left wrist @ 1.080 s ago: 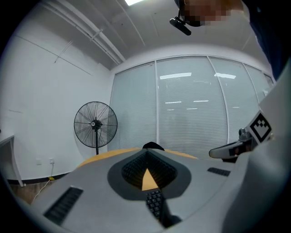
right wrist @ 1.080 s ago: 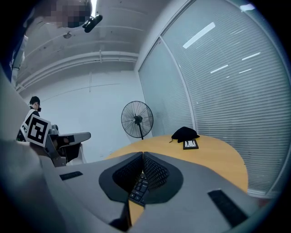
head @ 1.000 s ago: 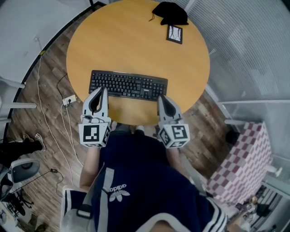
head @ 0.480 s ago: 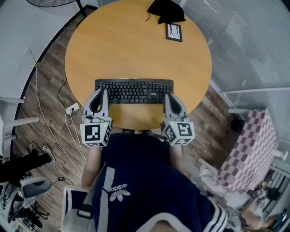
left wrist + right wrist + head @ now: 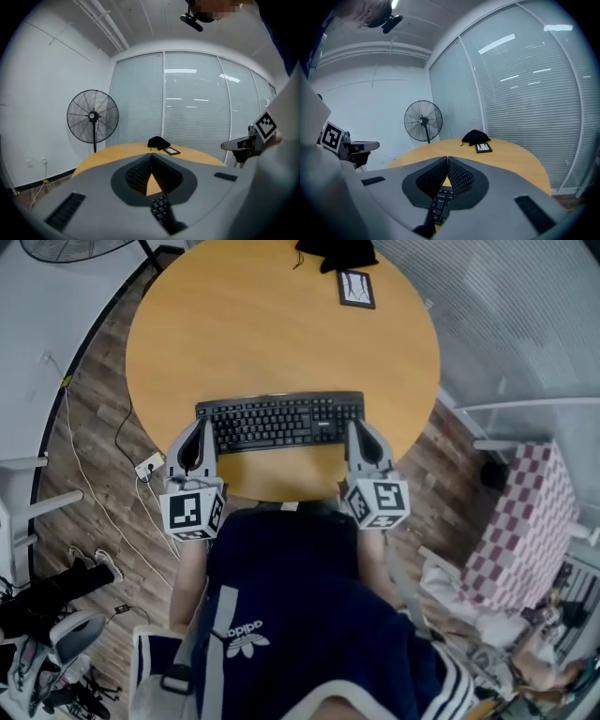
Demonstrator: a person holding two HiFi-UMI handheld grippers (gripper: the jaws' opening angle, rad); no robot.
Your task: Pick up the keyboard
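Note:
A black keyboard (image 5: 279,422) lies across the near half of a round wooden table (image 5: 281,334). My left gripper (image 5: 202,421) is at the keyboard's left end, its jaws shut with nothing between them. My right gripper (image 5: 357,425) is at the keyboard's right front corner, also shut and empty. In the left gripper view the closed tips (image 5: 151,157) point across the table, and a few keyboard keys (image 5: 161,209) show under the jaws. The right gripper view shows its closed tips (image 5: 447,159) over the keyboard keys (image 5: 439,202). Whether either gripper touches the keyboard is unclear.
A black cloth (image 5: 336,251) and a small framed card (image 5: 355,289) lie at the table's far edge. A standing fan (image 5: 92,116) is behind the table. A power strip (image 5: 150,465) and cables lie on the floor at the left. A checkered seat (image 5: 525,531) stands at the right.
Both grippers have moved forward and a little down toward the keyboard. The left one now sits nearer the keyboard's left end, the right one at its right corner. Both jaws stayed shut.

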